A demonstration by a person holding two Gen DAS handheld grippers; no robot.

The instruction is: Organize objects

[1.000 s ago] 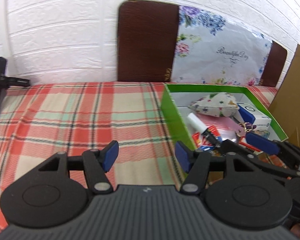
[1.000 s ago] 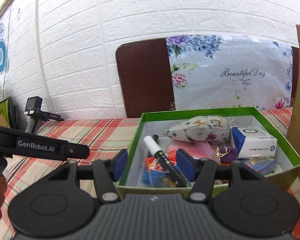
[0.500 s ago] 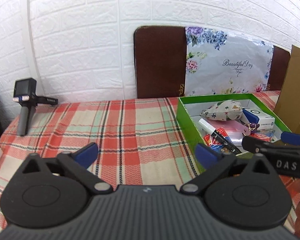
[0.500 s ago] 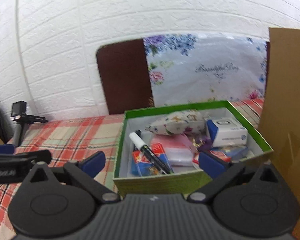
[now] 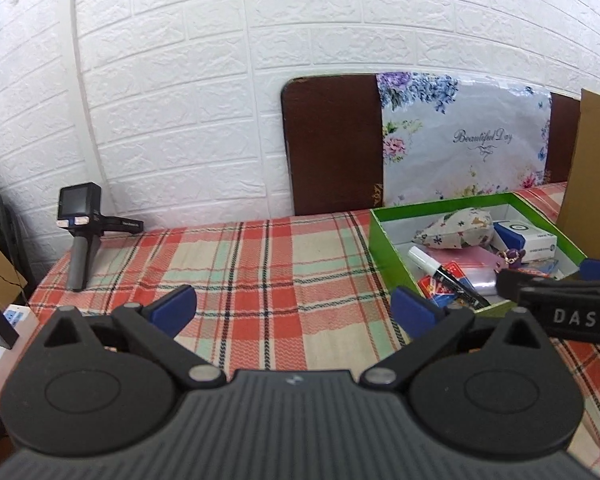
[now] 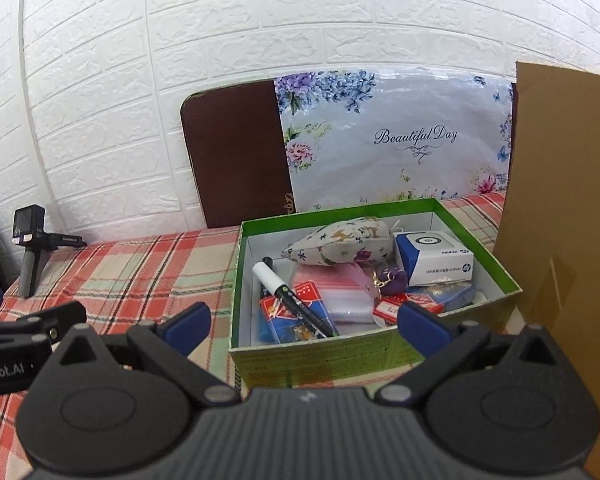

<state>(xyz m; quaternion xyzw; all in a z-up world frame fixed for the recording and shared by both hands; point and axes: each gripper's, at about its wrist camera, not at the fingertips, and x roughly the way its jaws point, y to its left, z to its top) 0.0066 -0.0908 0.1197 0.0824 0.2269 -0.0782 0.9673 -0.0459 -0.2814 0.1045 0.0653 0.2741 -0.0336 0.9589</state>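
A green box stands on the plaid tablecloth. It holds a floral pouch, a black and white marker, a blue and white carton, a purple keychain, card packs and a clear bag. My right gripper is open and empty, in front of the box's near wall. My left gripper is open and empty, above the cloth left of the box.
A small camera on a grey handle stands at the table's far left. A brown board and a floral sheet lean on the brick wall. A cardboard panel stands right of the box. A white power strip lies at the left edge.
Both grippers have opened wide and pulled back and up from the box. The views now show more of the table and wall.
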